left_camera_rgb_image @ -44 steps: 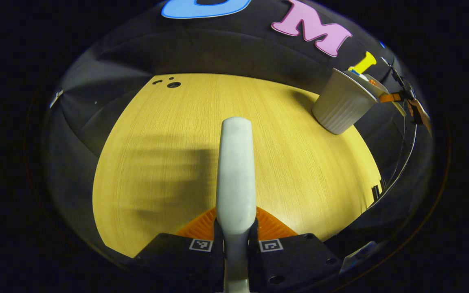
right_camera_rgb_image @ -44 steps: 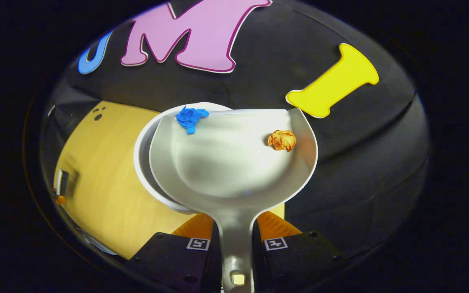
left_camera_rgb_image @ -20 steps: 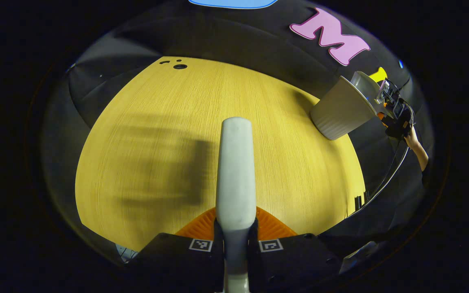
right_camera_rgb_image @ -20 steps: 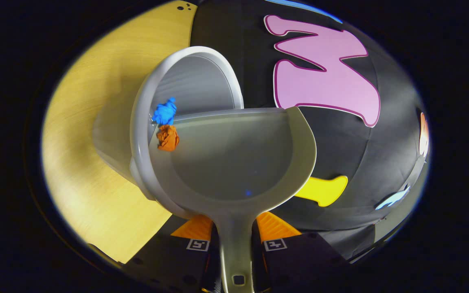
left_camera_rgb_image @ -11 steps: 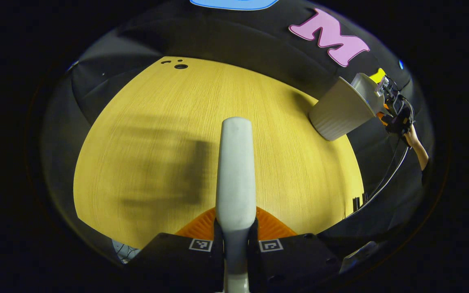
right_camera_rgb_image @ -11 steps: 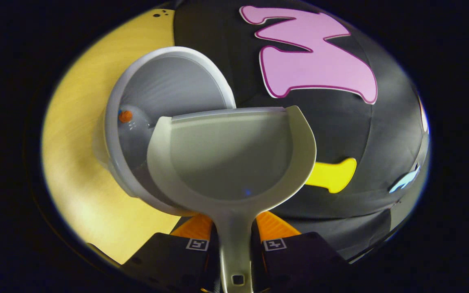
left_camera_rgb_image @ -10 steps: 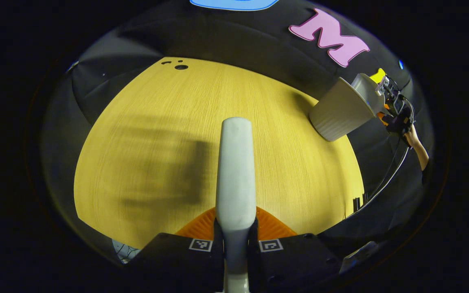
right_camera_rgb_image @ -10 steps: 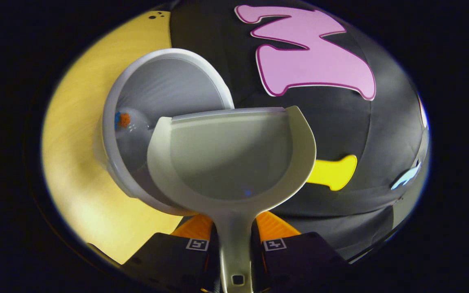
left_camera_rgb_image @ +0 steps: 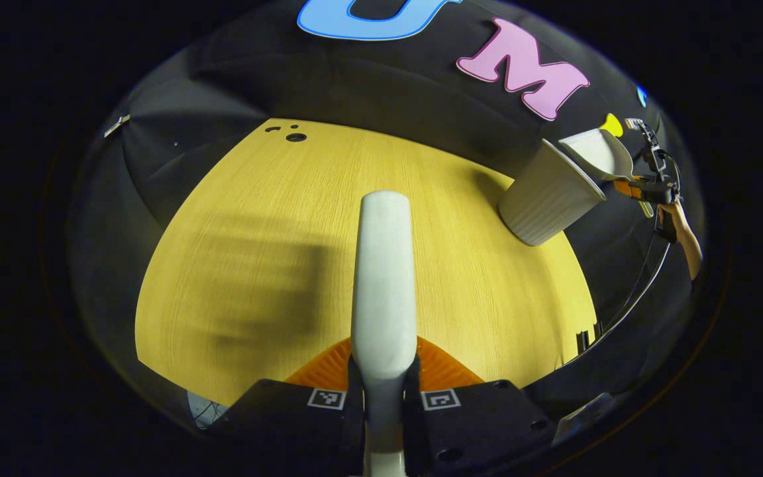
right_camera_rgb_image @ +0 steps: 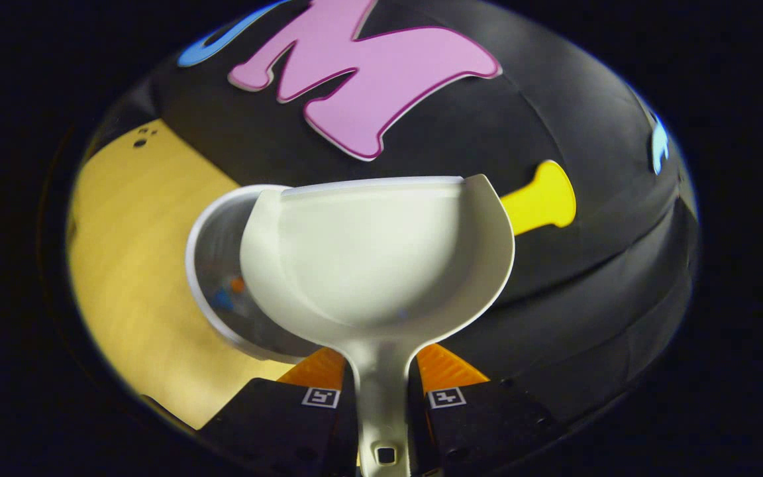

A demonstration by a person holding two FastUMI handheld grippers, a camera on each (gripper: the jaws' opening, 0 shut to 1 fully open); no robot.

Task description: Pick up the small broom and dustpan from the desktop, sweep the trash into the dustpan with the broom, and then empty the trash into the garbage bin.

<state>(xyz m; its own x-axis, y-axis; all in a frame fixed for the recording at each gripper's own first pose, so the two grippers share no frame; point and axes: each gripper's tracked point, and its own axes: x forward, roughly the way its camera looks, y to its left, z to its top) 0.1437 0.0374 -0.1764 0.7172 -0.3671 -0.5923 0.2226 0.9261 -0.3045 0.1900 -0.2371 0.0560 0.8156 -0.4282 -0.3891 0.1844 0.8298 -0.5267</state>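
Looking from left to right across the left gripper view, I have the bare yellow counter first, then the broom handle running up the middle with the left gripper jaws clamped tight on it, then the bin at the far right edge with the dustpan held above its mouth by a hand.

In the right gripper view the bin sits left of centre, and I can make out two small blurred specks, blue and orange, down inside it (too smeared to say more). The dustpan scoop is in the middle, its handle pinched between the jaws of the right gripper.

What has changed: a couple of seconds ago the blue and orange paper wads lay in the pan; a second ago they were sliding off its lip as I tipped it; now the pan is empty and rolled back toward level. I judge the trash emptied into the bin and the task essentially finished, with only setting both tools back down left.
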